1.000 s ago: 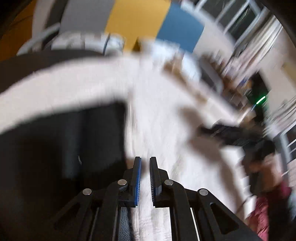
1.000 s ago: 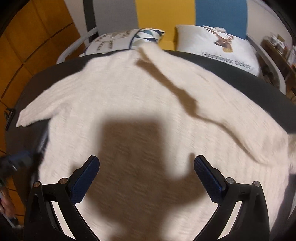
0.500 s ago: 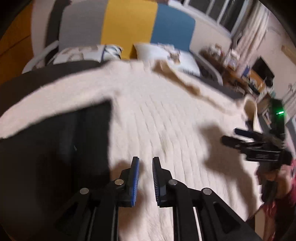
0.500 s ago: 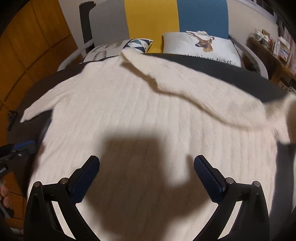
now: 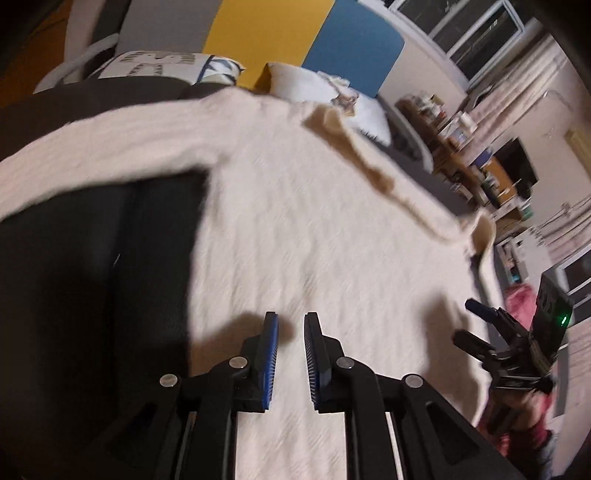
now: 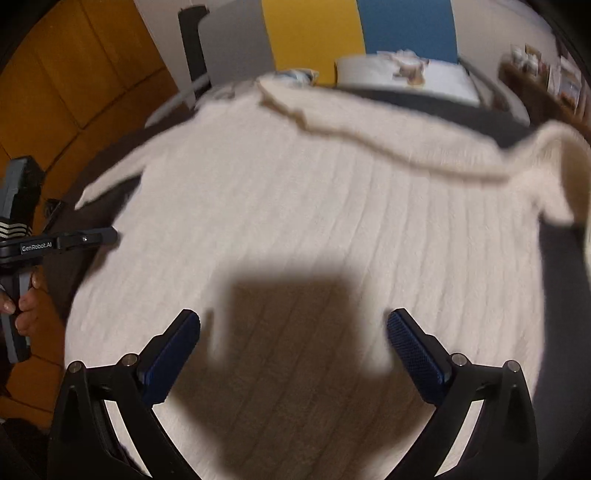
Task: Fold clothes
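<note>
A cream ribbed knit sweater (image 5: 314, 229) (image 6: 314, 221) lies spread flat on a dark bed cover (image 5: 92, 266). One sleeve (image 6: 388, 129) lies folded across the sweater's far edge. The other sleeve (image 6: 107, 184) reaches out to the left over the dark cover. My left gripper (image 5: 291, 315) hovers over the sweater's near left part; its jaws stand slightly apart with nothing between them. In the right wrist view the left gripper (image 6: 110, 234) sits at the sweater's left edge. My right gripper (image 6: 293, 317) is wide open above the sweater's body and casts a shadow on it.
Two pillows (image 6: 406, 74) (image 5: 166, 62) lean on a grey, yellow and blue headboard (image 6: 314, 33) at the far end. A cluttered shelf (image 5: 461, 129) stands to the right of the bed. Orange wood panels (image 6: 74, 74) line the left wall.
The left jaws have parted from nearly shut to a narrow gap. The right gripper has slid across the sweater toward its right side, still wide open. The sweater has kept its place.
</note>
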The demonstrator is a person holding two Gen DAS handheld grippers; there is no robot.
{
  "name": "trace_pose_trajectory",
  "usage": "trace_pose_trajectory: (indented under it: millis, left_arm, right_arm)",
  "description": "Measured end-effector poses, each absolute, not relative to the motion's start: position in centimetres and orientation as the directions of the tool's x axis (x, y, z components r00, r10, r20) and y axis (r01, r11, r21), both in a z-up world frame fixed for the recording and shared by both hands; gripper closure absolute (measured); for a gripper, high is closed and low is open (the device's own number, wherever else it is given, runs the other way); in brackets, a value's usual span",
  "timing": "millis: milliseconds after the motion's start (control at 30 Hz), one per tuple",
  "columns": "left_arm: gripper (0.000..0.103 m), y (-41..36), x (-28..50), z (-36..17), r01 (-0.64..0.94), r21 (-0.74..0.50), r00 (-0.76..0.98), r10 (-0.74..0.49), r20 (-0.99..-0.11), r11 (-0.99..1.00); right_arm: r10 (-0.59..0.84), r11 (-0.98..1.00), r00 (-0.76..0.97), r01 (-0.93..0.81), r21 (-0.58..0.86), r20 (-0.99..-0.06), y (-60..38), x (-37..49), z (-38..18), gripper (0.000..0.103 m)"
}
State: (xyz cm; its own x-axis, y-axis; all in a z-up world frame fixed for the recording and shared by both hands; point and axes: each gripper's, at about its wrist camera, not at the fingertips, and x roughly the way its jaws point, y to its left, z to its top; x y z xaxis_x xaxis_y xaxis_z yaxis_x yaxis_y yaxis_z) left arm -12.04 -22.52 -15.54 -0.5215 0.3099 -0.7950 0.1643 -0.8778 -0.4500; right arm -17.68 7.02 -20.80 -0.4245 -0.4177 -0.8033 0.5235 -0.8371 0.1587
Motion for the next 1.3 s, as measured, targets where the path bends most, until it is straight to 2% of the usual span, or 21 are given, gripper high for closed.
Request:
trace_pose_trajectory:
  millis: [100,167,300,400,500,667,767,800,833,867,900,933,1067,1300]
  left_arm:
    - [0.09,-23.2,-15.5,-14.7,0.149,-0.492,-0.561,0.337,-0.756,-0.858]
    - [0.09,-23.3,-17.3,-14.1,0.128,-0.473,-0.585,0.319,-0.745,-0.871]
    - [0.089,-21.9,-21.3,-14.7,0.064,-0.407,-0.594,0.293,-0.749,-0.911]
    - [0.089,-20.4,-23.2,-15.4,0.005,-0.354,-0.585,0.284,-0.76,-0.935]
    - [0.089,-19.9,-24.6,-17.3,-0.006,-0.361,-0.553,0.304,-0.776,-0.933]
    - [0.089,-20.2,-25.1,-19.9,-0.017,-0.384,-0.551,0.329,-0.767,-0.923]
    - [0.09,-20.5,-25.0,-20.2,-0.018,-0.409,-0.552,0.351,-0.756,-0.912]
    - [0.09,-20.6,-24.8,-20.2,-0.017,-0.42,-0.551,0.359,-0.753,-0.907]
    - [0.09,-20.7,-24.6,-20.3,-0.016,-0.431,-0.55,0.368,-0.75,-0.902]
    - [0.09,-20.8,-24.4,-20.3,-0.014,-0.442,-0.549,0.377,-0.746,-0.897]
    - [0.09,-20.8,-24.2,-20.3,-0.012,-0.451,-0.548,0.383,-0.744,-0.893]
    - [0.09,-20.8,-24.0,-20.2,-0.011,-0.453,-0.546,0.385,-0.744,-0.892]
    - [0.089,-20.5,-24.7,-18.5,-0.044,-0.424,-0.56,0.374,-0.74,-0.905]
    - [0.09,-20.7,-29.1,-15.6,-0.118,-0.27,-0.656,0.28,-0.701,-0.955]
  right_arm:
    - [-0.256,-0.852,-0.627,0.506,-0.136,-0.736,5.1,-19.1,-19.2,0.0]
    - [-0.181,-0.835,-0.721,0.473,-0.283,-0.669,3.4,-20.1,-18.6,0.0]
    - [-0.219,-0.776,-0.723,0.536,-0.332,-0.655,0.9,-23.2,-19.6,0.0]
    - [-0.207,-0.742,-0.727,0.553,-0.379,-0.654,-0.8,-25.8,-21.6,0.008]
    - [-0.219,-0.726,-0.692,0.586,-0.359,-0.688,-1.3,-27.2,-22.9,0.015]
    - [-0.24,-0.729,-0.674,0.6,-0.328,-0.699,-1.6,-29.7,-23.5,0.019]
    - [-0.258,-0.744,-0.641,0.609,-0.275,-0.723,-1.4,-31.1,-23.7,0.048]
    - [-0.26,-0.749,-0.629,0.611,-0.258,-0.733,-1.3,-31.6,-23.8,0.068]
    - [-0.263,-0.753,-0.618,0.611,-0.243,-0.741,-1.3,-32.1,-23.9,0.077]
    - [-0.265,-0.759,-0.61,0.609,-0.229,-0.747,-1.1,-32.4,-24.0,0.079]
    - [-0.271,-0.77,-0.604,0.603,-0.207,-0.749,-0.9,-32.8,-23.8,0.089]
    - [-0.282,-0.779,-0.598,0.599,-0.184,-0.751,-0.6,-33.0,-23.5,0.094]
    - [-0.32,-0.808,-0.599,0.577,-0.12,-0.734,0.4,-33.8,-20.9,0.095]
    - [-0.305,-0.837,-0.61,0.538,-0.1,-0.731,1.3,-36.9,-18.3,0.095]
